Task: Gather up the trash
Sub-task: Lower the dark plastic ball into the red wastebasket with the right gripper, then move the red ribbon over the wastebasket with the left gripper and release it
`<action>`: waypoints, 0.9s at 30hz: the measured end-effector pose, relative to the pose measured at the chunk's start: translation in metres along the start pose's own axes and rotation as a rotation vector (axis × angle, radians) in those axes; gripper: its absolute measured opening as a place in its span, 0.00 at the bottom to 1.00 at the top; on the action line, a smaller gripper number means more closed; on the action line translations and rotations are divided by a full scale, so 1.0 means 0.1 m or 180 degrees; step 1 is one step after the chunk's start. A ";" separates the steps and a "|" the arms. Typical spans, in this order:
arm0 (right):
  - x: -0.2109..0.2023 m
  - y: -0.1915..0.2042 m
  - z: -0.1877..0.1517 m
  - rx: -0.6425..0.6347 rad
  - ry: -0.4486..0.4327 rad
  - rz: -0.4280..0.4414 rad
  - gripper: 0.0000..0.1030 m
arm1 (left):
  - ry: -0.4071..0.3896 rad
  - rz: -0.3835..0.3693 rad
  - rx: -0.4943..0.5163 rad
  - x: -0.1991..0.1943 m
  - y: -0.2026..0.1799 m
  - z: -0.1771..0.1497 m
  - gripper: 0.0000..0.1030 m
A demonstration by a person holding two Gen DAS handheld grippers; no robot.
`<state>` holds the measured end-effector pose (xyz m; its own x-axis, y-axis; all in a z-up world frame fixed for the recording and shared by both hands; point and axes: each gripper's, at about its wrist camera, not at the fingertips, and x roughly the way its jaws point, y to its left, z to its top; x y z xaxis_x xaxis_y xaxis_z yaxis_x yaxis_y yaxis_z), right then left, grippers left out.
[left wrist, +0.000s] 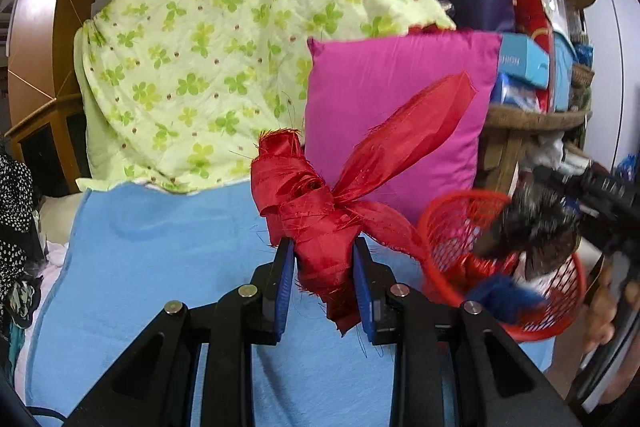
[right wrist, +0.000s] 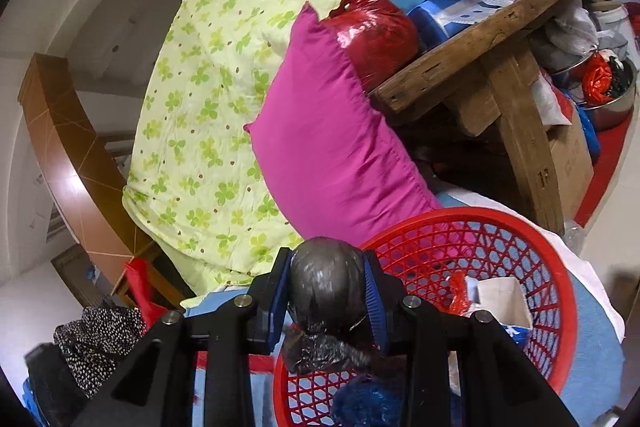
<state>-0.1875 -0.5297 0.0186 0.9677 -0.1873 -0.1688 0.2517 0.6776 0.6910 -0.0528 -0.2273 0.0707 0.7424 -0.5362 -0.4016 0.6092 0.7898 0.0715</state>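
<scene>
Red basket (right wrist: 556,291) (1), 2 grippers: rag (left wrist: 320,227), black bag (right wrist: 324,283).

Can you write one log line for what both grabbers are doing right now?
left gripper: shut on red ribbon | right gripper: shut on black bag, over red basket

The left gripper (left wrist: 324,267) pointed forward and slightly downward, its two blue-padded fingers (left wrist: 282,287) pressed against a bunch of red fabric scrap (left wrist: 320,227) held upright between them. The right gripper (right wrist: 326,291) was likewise clamped, its pads squeezing a wad of black plastic (right wrist: 324,279) from both sides. In the left wrist view the right gripper (left wrist: 528,227) reached in from the right edge, blurred, with part of the person's hand (left wrist: 604,307) visible below it.
</scene>
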 end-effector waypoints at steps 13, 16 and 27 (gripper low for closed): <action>-0.19 -0.27 0.14 0.0196 -0.0154 -0.0040 0.36 | -0.0028 -0.0232 0.0310 -0.02 -0.64 0.13 0.30; -0.23 -0.36 0.17 0.0248 -0.0181 -0.0059 0.36 | 0.0003 -0.0238 0.0401 0.01 -0.78 0.10 0.31; -0.39 -0.63 0.27 0.0405 -0.0266 -0.0121 0.36 | 0.0147 -0.0316 0.0569 0.19 -1.11 -0.02 0.31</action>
<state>-0.2415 -0.5838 0.0006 0.9516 -0.2730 -0.1412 0.2790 0.5744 0.7696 -0.1068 -0.3242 0.0532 0.6651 -0.5914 -0.4559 0.7216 0.6661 0.1887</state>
